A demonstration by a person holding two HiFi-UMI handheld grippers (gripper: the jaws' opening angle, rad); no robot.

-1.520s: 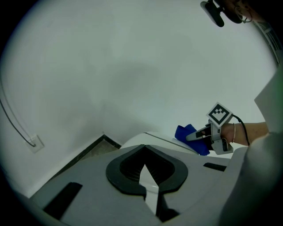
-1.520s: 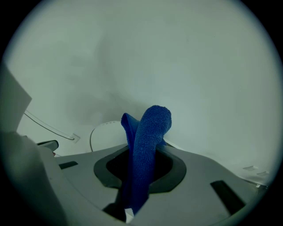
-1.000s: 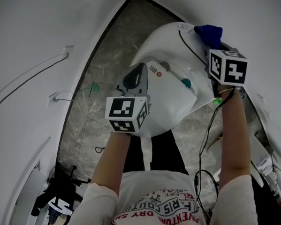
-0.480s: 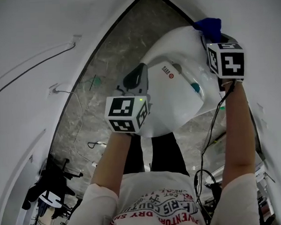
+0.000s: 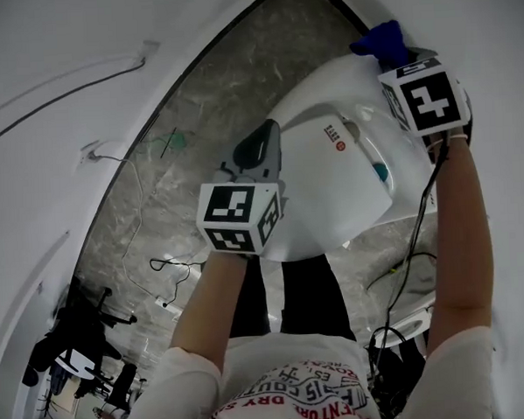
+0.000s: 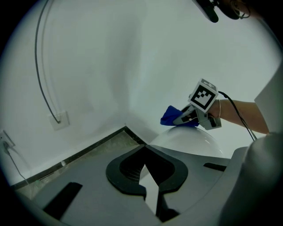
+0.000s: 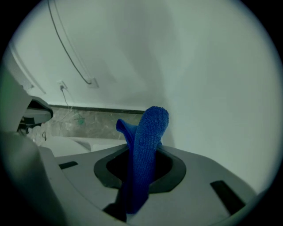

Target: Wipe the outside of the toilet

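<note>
Nearest the person, the left gripper (image 5: 257,152) hangs with its jaws closed on nothing, just off the left flank of the white toilet (image 5: 331,192), whose body spreads out to that gripper's right. Beyond it, the right gripper (image 5: 392,59) is clenched on a blue cloth (image 5: 378,42), which sits at the toilet's rear top, close to the wall (image 5: 480,26). Wiping the outer shell appears under way at the back. Next, the cloth likely needs dragging along the side with steady contact.

The right gripper (image 5: 390,59), clamped on the blue cloth (image 5: 378,40), has been carried further along the toilet's (image 5: 332,201) outer shell, toward its far edge beside the wall (image 5: 489,26).
</note>
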